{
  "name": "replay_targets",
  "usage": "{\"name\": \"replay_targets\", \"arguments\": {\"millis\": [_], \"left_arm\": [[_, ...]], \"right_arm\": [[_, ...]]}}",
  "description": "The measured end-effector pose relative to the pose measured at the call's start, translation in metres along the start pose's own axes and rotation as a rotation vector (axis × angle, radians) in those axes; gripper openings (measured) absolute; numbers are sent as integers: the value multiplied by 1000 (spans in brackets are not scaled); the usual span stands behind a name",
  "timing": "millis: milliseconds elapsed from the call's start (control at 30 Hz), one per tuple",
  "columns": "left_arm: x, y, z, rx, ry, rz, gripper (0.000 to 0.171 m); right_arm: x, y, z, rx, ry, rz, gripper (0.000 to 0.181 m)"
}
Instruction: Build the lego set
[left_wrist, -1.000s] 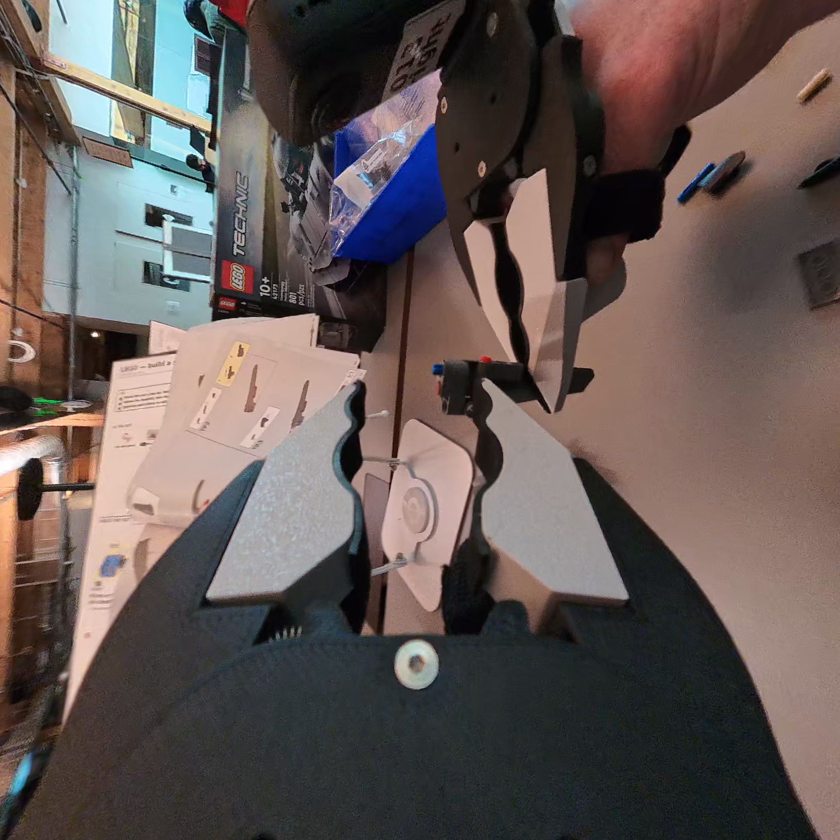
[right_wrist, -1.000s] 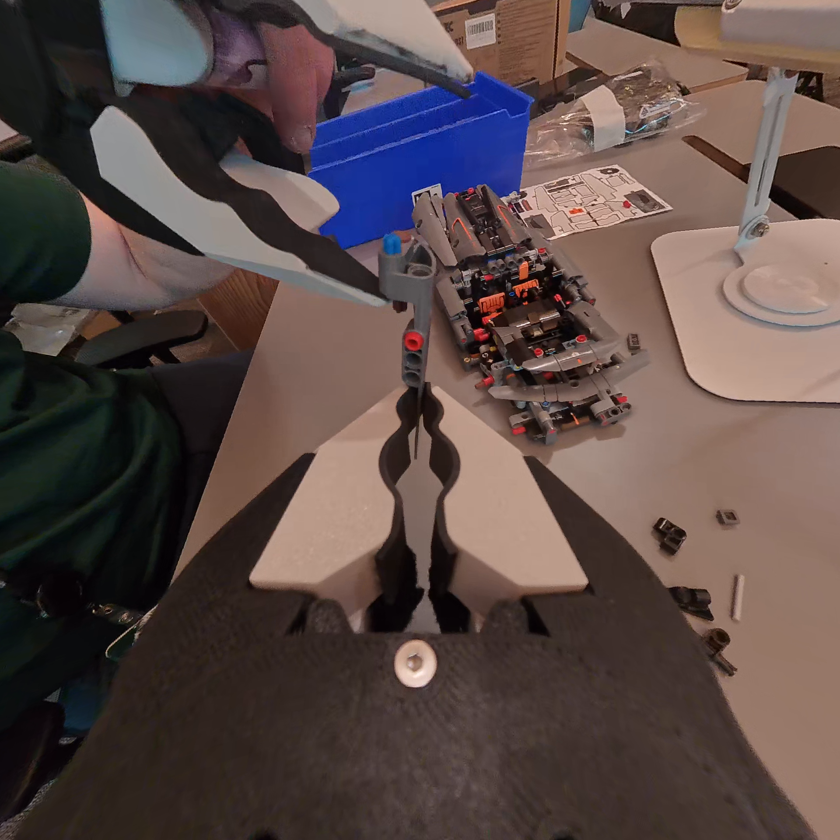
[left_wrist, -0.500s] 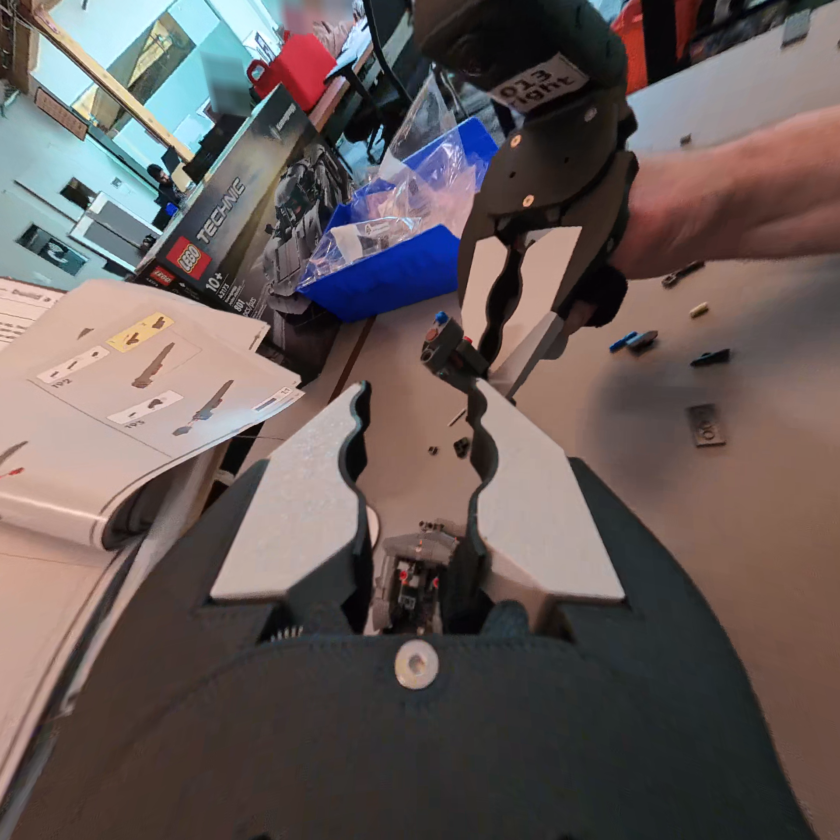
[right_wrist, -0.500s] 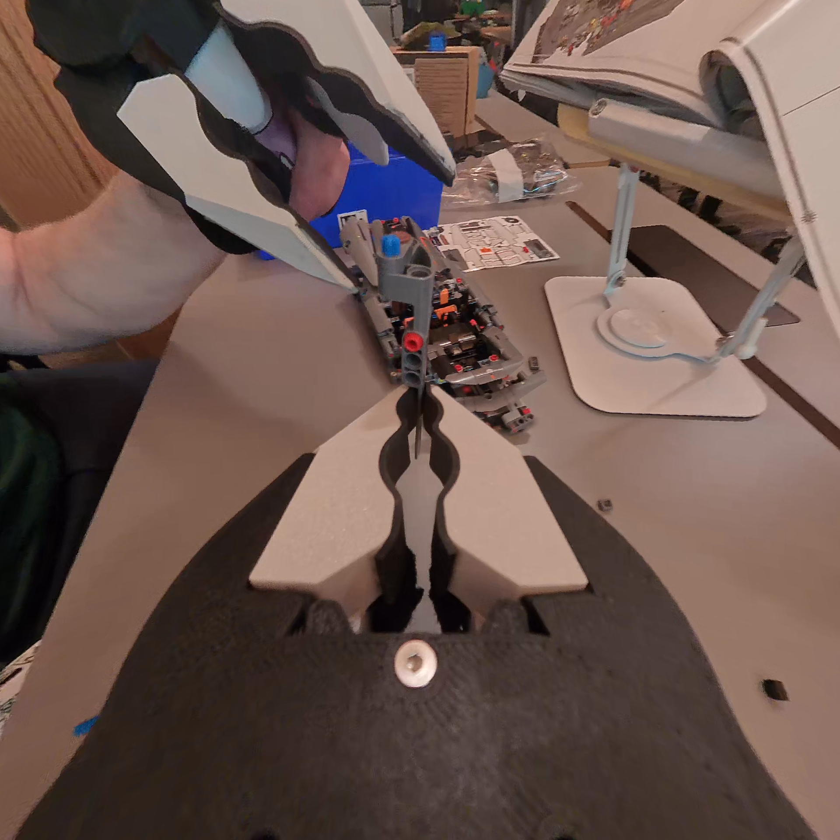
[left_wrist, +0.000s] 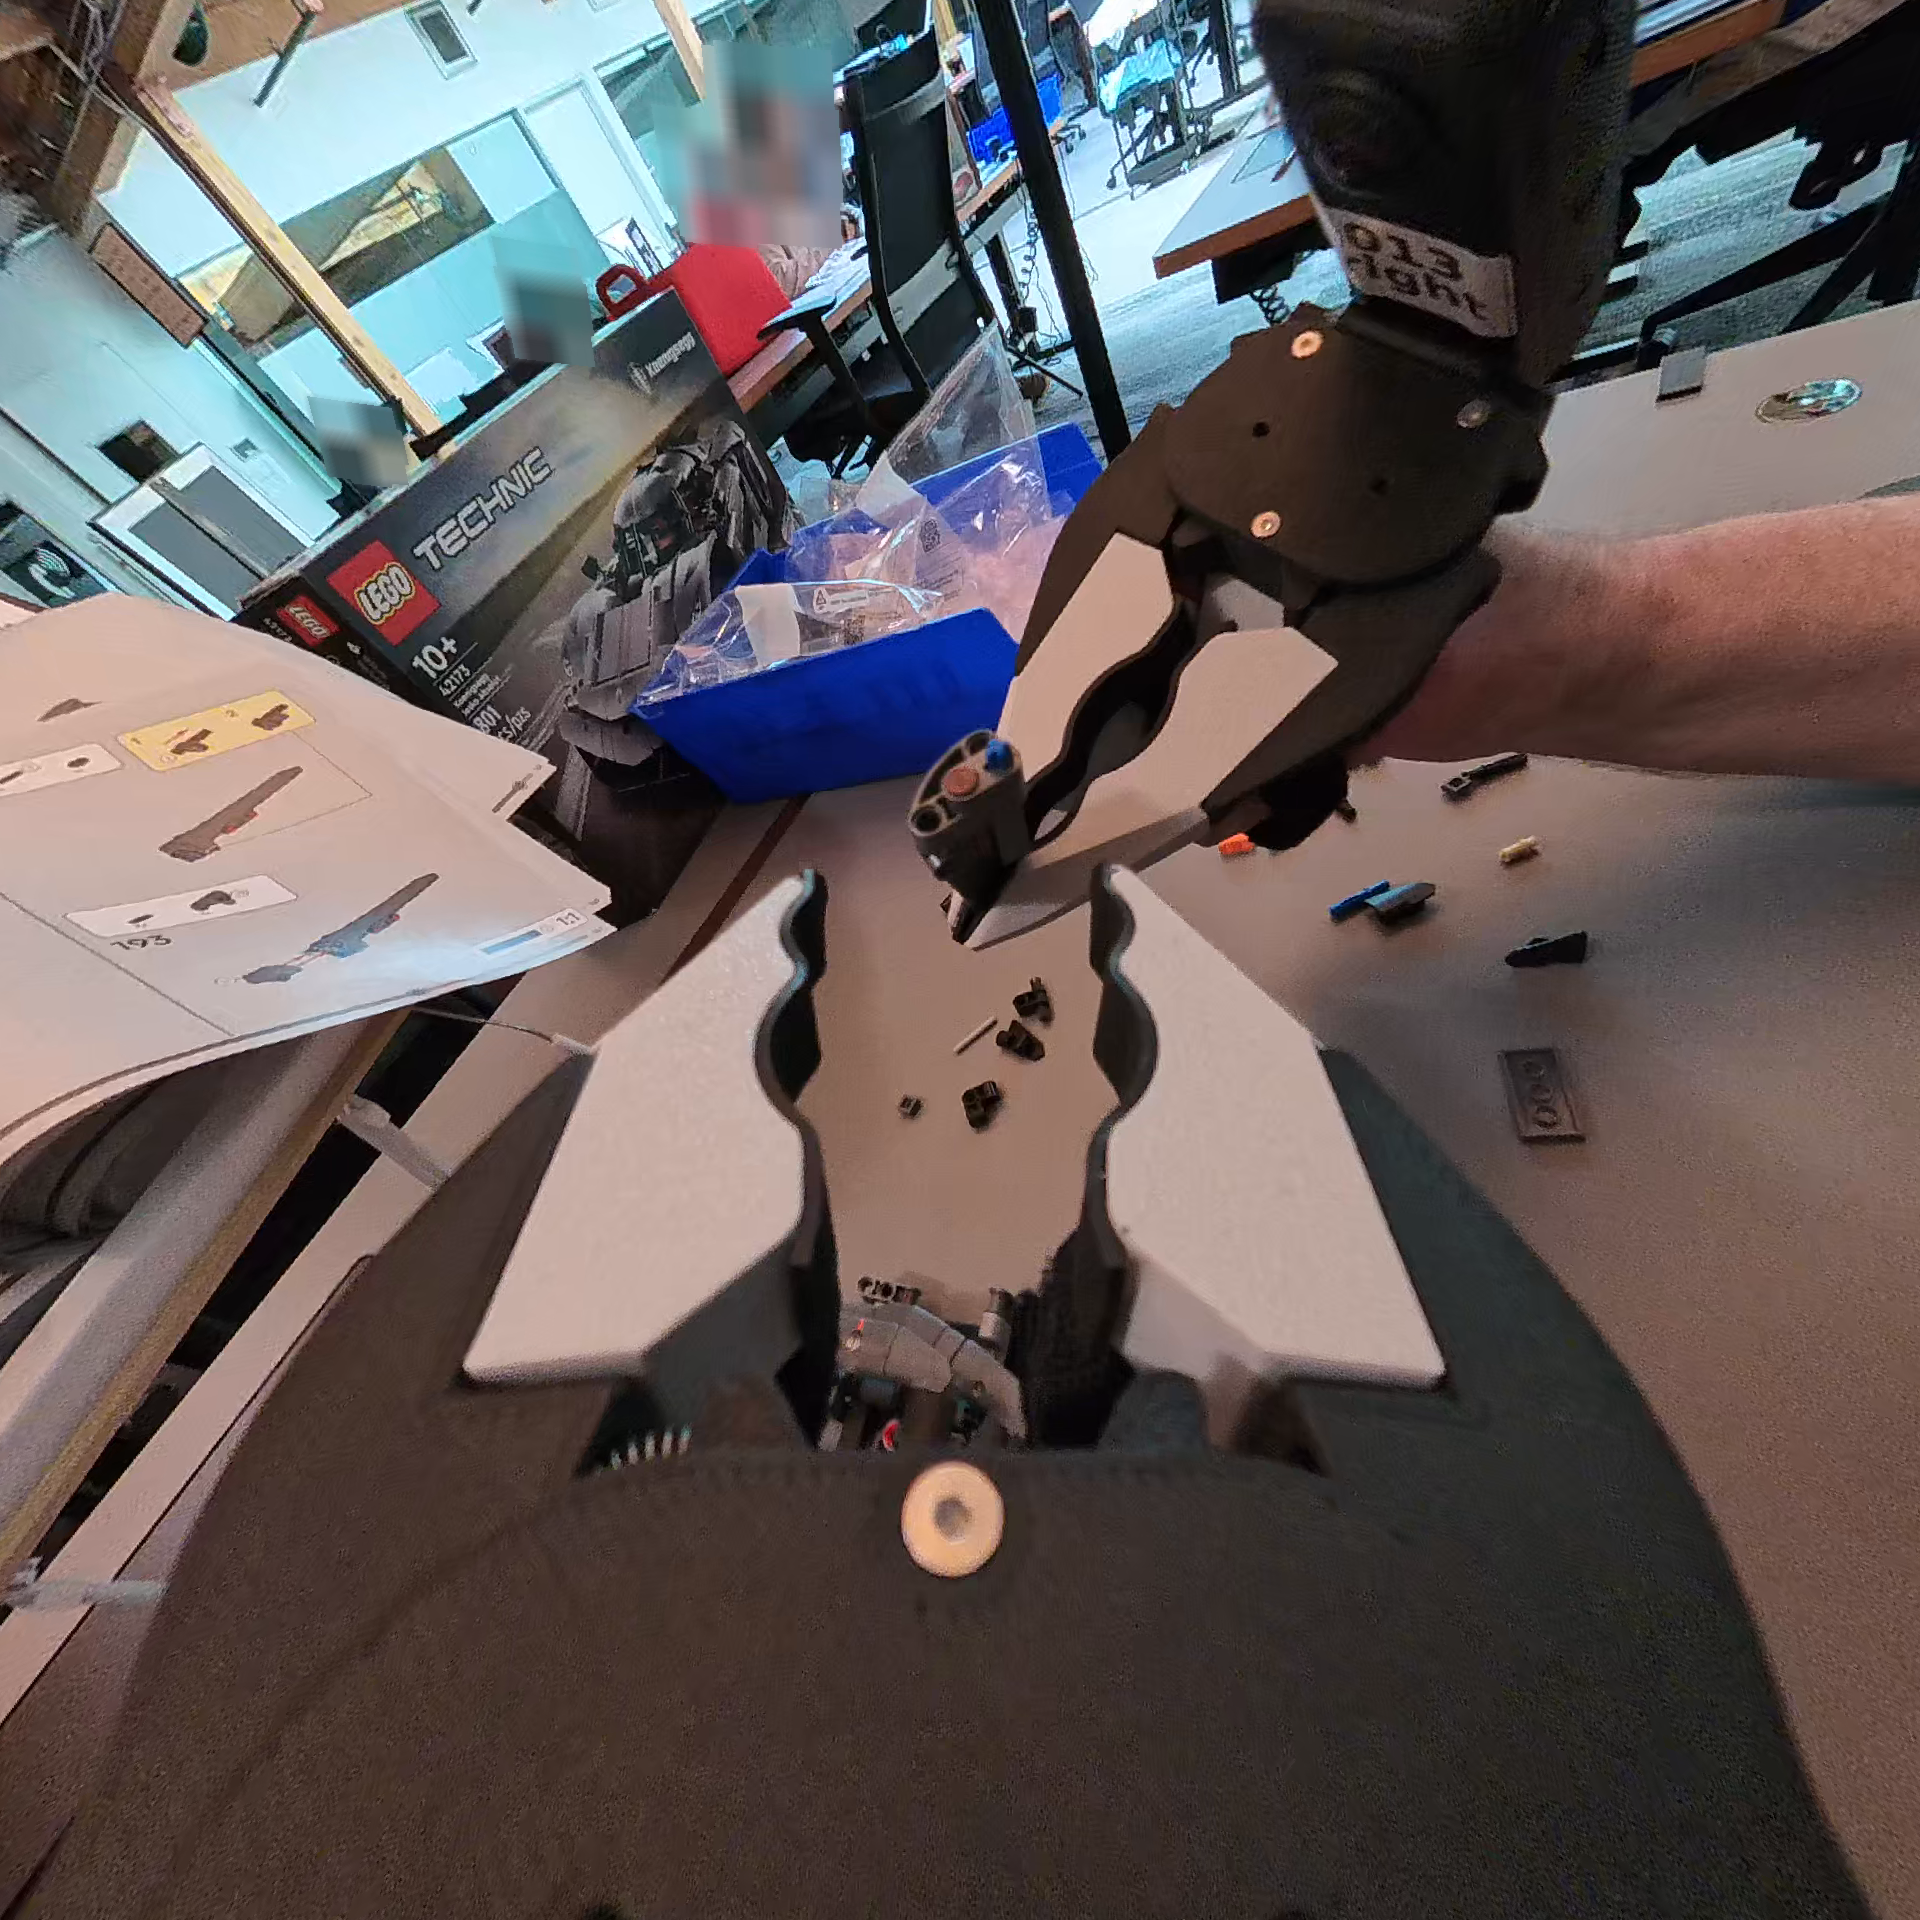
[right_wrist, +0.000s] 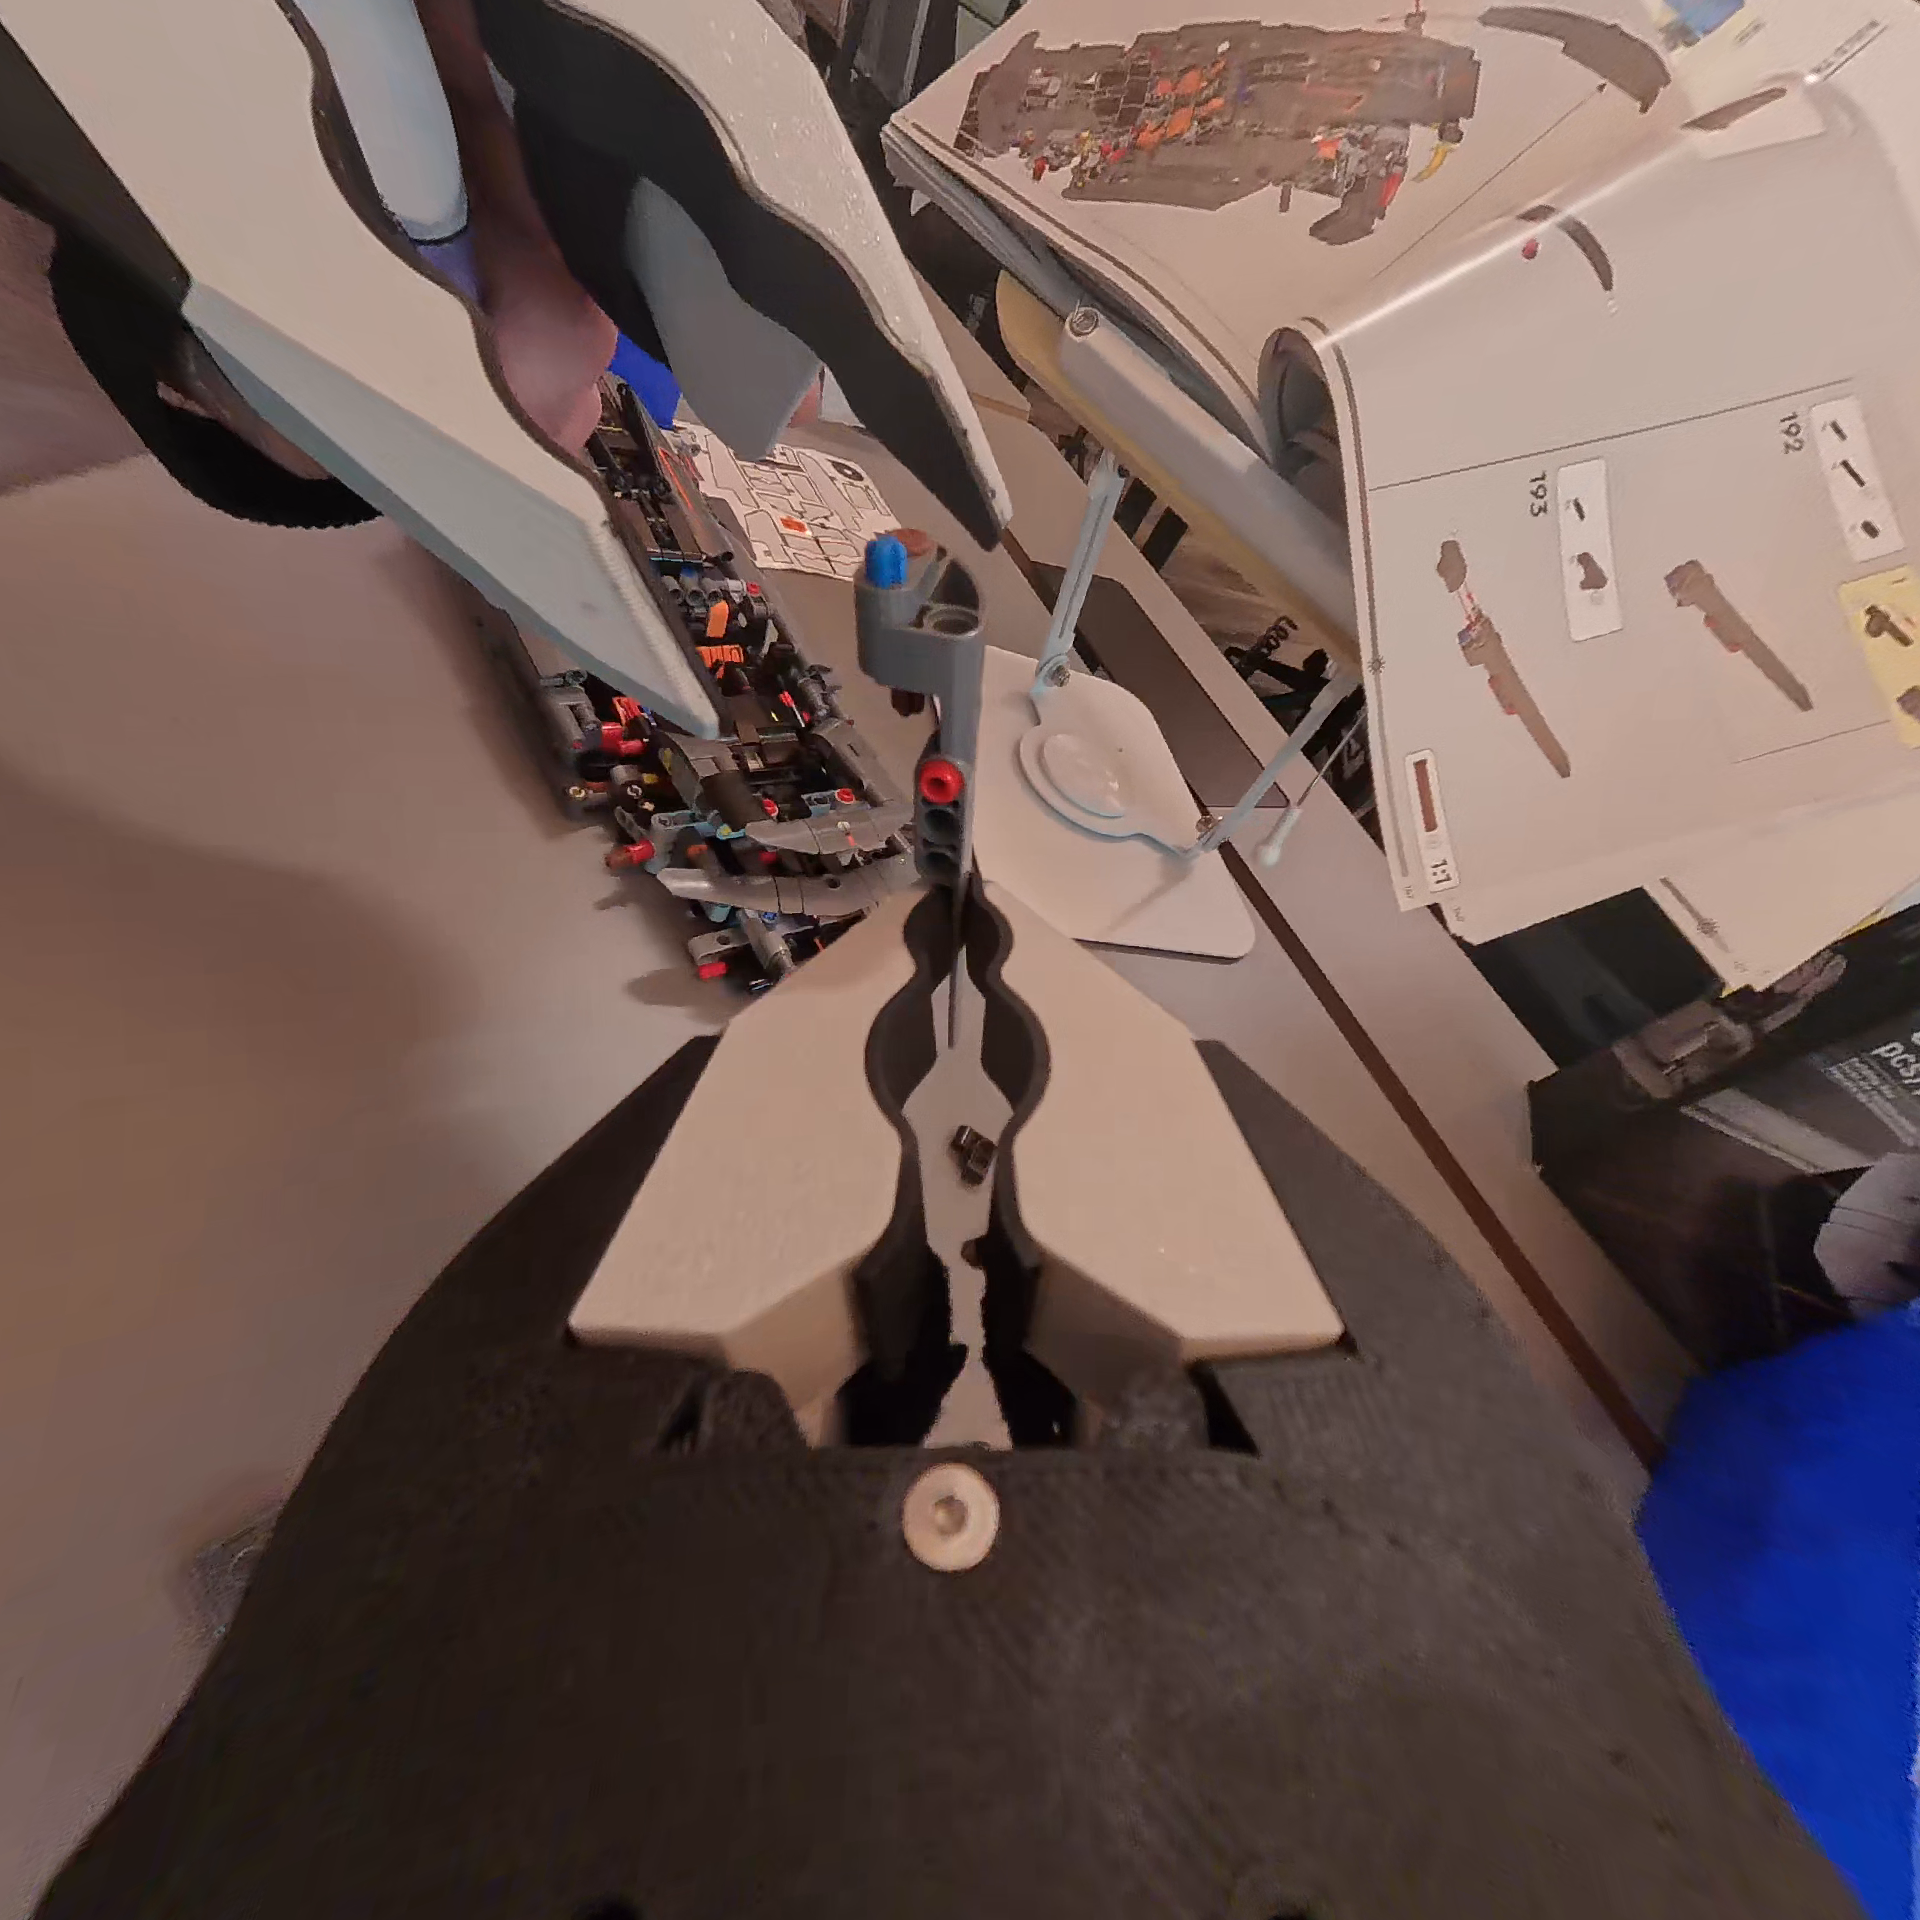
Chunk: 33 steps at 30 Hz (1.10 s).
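My right gripper is shut on the lower end of a grey beam that carries a blue pin and a red pin and stands upright above the table. The beam also shows in the left wrist view, held in the right gripper. My left gripper is open and empty, just short of the beam. Its fingers hang over the dark car model, which lies on the table. Part of the model shows under the left gripper.
Small black pieces lie on the table between the left fingers. More loose pieces and a grey plate lie to the right. A blue bin with bags, the set box and the open booklet on its stand stand behind. The gap from one gripper's tips to the other's is roughly 5 cm. Both grippers' tips are roughly 20 cm from the grey plate.
My left gripper has come off the beam and swung round level over the table, still open. My right gripper has kept hold of the beam and turned towards the booklet.
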<state>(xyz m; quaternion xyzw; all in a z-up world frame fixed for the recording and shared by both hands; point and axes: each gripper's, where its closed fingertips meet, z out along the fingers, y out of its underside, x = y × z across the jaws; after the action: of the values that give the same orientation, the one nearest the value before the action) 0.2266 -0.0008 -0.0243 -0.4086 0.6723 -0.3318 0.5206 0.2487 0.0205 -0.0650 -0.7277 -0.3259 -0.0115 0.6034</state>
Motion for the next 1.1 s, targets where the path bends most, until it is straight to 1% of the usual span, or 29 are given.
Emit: {"name": "replay_targets", "arguments": {"millis": [100,167,233,300,367,400,433,467,533,600,700,733,800,867,967,1033,1100], "left_arm": [[1,10,-4,-55,12,6,42],[0,19,-7,-109,12,14,40],[1,22,-8,-121,13,21,41],[5,18,-5,-95,40,-5,41],[16,11,1,-45,98,-62,41],[21,8,4,-19,126,-90,41],[21,5,6,7,125,-107,37],[23,2,7,41,143,-117,29],[29,-3,6,90,205,-172,22],[33,-14,0,179,244,-191,6],[36,-18,-1,205,288,-232,8],[37,-20,-2,222,302,-242,8],[38,-18,0,214,311,-268,8],[35,-15,0,217,289,-261,7],[26,-11,-3,207,235,-240,7],[20,-3,-3,155,177,-178,7],[13,10,-2,85,99,-78,7]], "right_arm": [[0,2,0,0,-10,-4,0],[3,4,-1,6,-18,28,0],[3,0,-6,45,-70,79,0],[-14,-10,-12,124,-246,169,0],[-26,-20,-17,198,-358,210,0],[-33,-21,-17,207,-402,218,0],[-37,-21,-15,214,-420,221,0],[-42,-23,-15,228,-448,228,0],[-49,-27,-16,263,-497,251,0],[-49,-29,-17,277,-516,272,0],[-55,-27,-17,248,-555,271,0],[-58,-29,-18,258,-575,282,0],[-61,-30,-17,257,-590,293,0],[-60,-28,-14,247,-574,302,0],[-52,-13,-7,166,-528,302,20],[-43,-8,-7,159,-487,295,23],[-34,-13,-13,194,-458,293,23]]}}
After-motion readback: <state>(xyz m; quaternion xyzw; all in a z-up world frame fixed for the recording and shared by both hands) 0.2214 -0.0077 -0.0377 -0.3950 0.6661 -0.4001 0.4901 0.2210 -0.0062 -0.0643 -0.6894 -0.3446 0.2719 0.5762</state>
